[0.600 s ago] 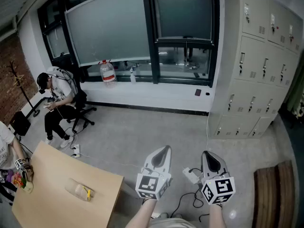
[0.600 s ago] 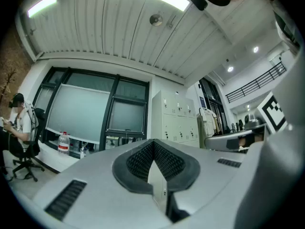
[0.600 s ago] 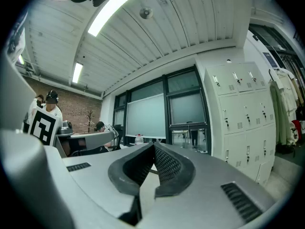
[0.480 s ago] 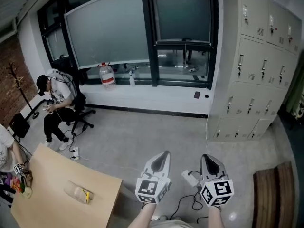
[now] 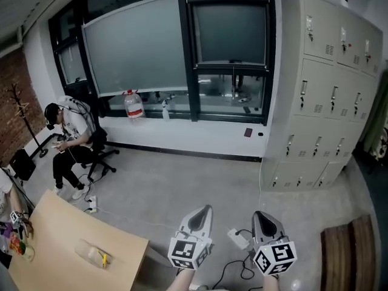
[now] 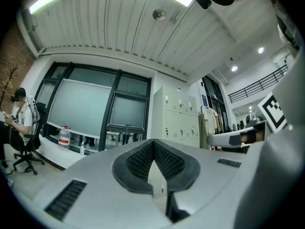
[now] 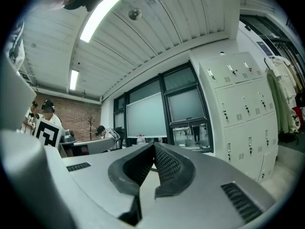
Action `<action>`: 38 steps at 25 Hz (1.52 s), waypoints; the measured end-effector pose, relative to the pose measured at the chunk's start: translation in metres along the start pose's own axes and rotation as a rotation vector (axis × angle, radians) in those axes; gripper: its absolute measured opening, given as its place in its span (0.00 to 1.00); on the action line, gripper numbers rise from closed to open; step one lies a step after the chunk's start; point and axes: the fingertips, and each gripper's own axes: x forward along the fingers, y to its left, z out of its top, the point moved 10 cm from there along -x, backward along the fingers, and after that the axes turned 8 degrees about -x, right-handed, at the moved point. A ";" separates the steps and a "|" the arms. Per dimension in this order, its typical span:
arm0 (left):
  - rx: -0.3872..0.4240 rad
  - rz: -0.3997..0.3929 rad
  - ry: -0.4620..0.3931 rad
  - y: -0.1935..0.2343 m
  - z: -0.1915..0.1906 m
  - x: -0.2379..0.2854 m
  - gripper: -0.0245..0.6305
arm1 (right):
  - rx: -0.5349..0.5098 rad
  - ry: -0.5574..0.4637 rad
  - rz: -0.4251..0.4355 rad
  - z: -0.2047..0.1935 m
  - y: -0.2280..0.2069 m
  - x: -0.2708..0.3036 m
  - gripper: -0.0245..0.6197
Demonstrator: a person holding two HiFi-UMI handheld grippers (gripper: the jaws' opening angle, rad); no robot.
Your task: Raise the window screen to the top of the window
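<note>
The window screen [image 5: 230,32] is a grey panel in the right-hand window, next to the lockers. Its lower bar [image 5: 233,66] sits about two thirds of the way down the frame, with bare glass [image 5: 233,93] below it. The same screen appears far off in the left gripper view [image 6: 126,111] and in the right gripper view [image 7: 184,104]. My left gripper [image 5: 204,212] and right gripper [image 5: 262,216] are held low, side by side, several steps short of the window. Both are shut with nothing between the jaws [image 6: 153,143] [image 7: 153,147].
Grey lockers [image 5: 327,90] line the right wall. A water bottle [image 5: 133,105] and a spray bottle [image 5: 165,109] stand on the sill. A person [image 5: 70,132] sits at the left. A wooden table [image 5: 60,253] is near left. A power strip [image 5: 239,238] with cables lies on the floor.
The view has shifted: the window and lockers sit a little lower and closer, and both grippers have slipped down toward the bottom edge. Both stay shut.
</note>
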 end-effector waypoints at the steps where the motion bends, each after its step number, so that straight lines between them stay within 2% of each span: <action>1: -0.004 0.002 -0.003 -0.001 0.001 0.000 0.04 | -0.001 0.004 0.003 -0.001 -0.002 -0.001 0.05; 9: 0.035 0.014 -0.037 -0.002 0.009 0.015 0.04 | -0.020 0.048 0.079 -0.016 -0.023 0.013 0.05; 13: 0.006 0.046 -0.031 0.017 0.002 0.034 0.04 | -0.017 0.073 0.103 -0.023 -0.029 0.039 0.05; 18: -0.026 0.067 -0.030 0.061 -0.015 0.095 0.04 | -0.023 0.094 0.153 -0.033 -0.054 0.108 0.05; 23: -0.011 0.063 -0.072 0.126 0.002 0.185 0.04 | 0.001 0.112 0.113 -0.027 -0.089 0.212 0.05; 28: 0.002 0.053 -0.083 0.195 0.017 0.268 0.04 | 0.097 0.123 0.041 -0.021 -0.127 0.310 0.05; 32: 0.002 0.035 -0.052 0.232 0.020 0.316 0.04 | 0.130 0.132 0.003 -0.026 -0.145 0.363 0.05; 38: -0.056 0.045 0.005 0.263 0.003 0.363 0.04 | 0.117 0.174 0.011 -0.044 -0.161 0.417 0.05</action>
